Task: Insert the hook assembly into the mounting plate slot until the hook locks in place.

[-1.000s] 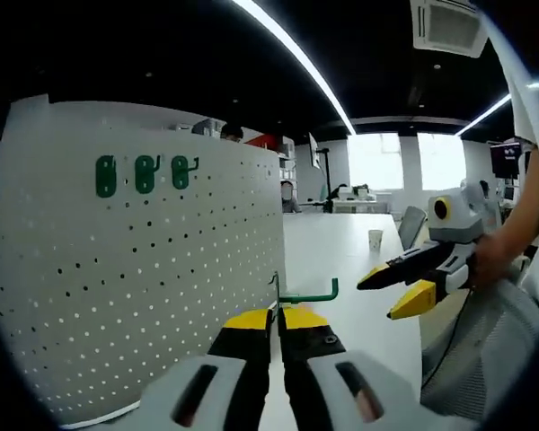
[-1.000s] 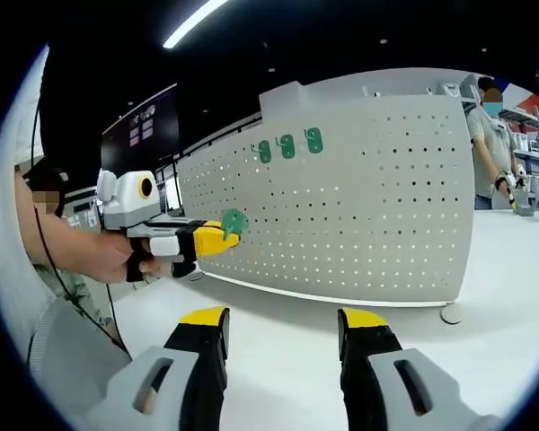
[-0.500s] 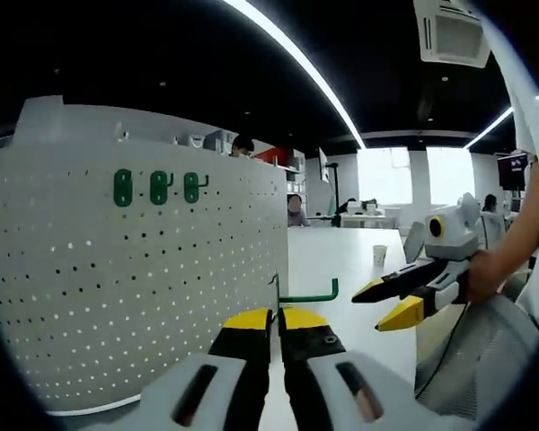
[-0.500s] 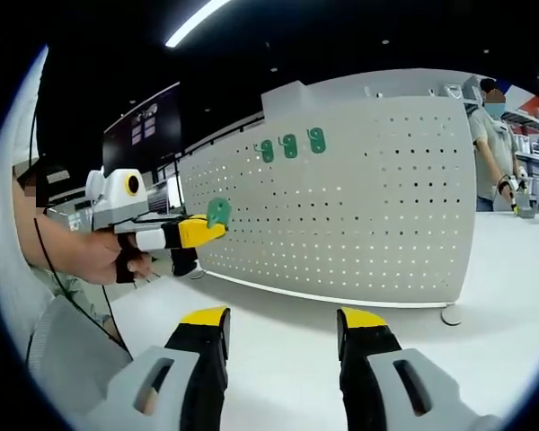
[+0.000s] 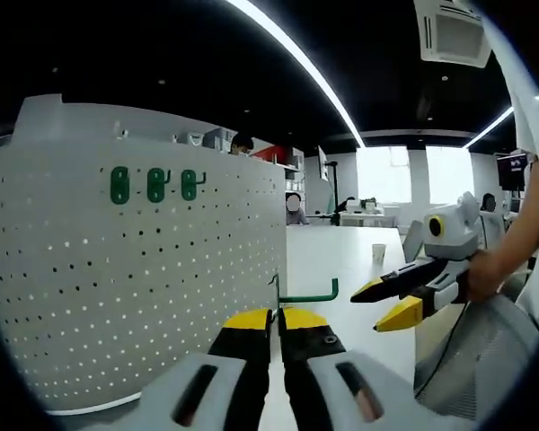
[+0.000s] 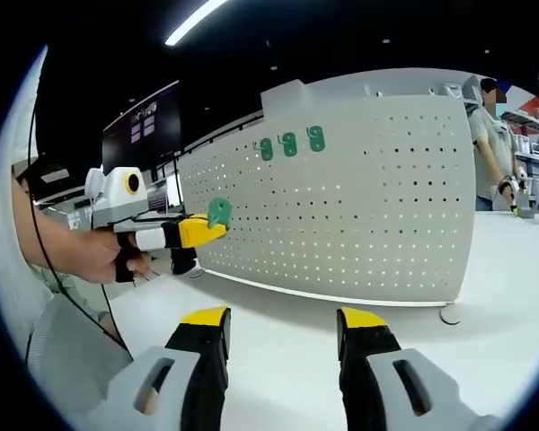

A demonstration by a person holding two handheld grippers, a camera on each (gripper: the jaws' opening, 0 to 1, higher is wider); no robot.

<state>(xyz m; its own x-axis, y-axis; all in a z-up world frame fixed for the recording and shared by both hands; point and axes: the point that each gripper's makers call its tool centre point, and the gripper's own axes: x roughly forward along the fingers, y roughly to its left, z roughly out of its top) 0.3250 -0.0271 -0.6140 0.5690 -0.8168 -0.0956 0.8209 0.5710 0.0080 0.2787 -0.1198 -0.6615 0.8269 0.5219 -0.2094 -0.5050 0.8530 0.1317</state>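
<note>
A white pegboard mounting plate (image 5: 135,269) stands upright on the table, with three green hooks (image 5: 153,184) seated near its top edge. My left gripper (image 5: 277,316) is shut on another green hook (image 5: 310,294), whose arm sticks out to the right, just off the plate's right edge. In the right gripper view the same left gripper (image 6: 198,230) holds the green hook (image 6: 219,212) in front of the pegboard (image 6: 359,206), below and left of the three mounted hooks (image 6: 290,144). My right gripper (image 6: 278,328) is open with nothing in it, and it also appears at the right (image 5: 391,301).
A white table (image 6: 278,314) carries the board. A paper cup (image 5: 378,255) stands far back on it. A person (image 6: 494,144) stands behind the board's right end. The holder's arm (image 6: 63,251) and grey sleeve are at the left.
Over the last second the left gripper with its hook rose slightly and tilted toward the board; both views shifted a little. In the last half second almost nothing moved.
</note>
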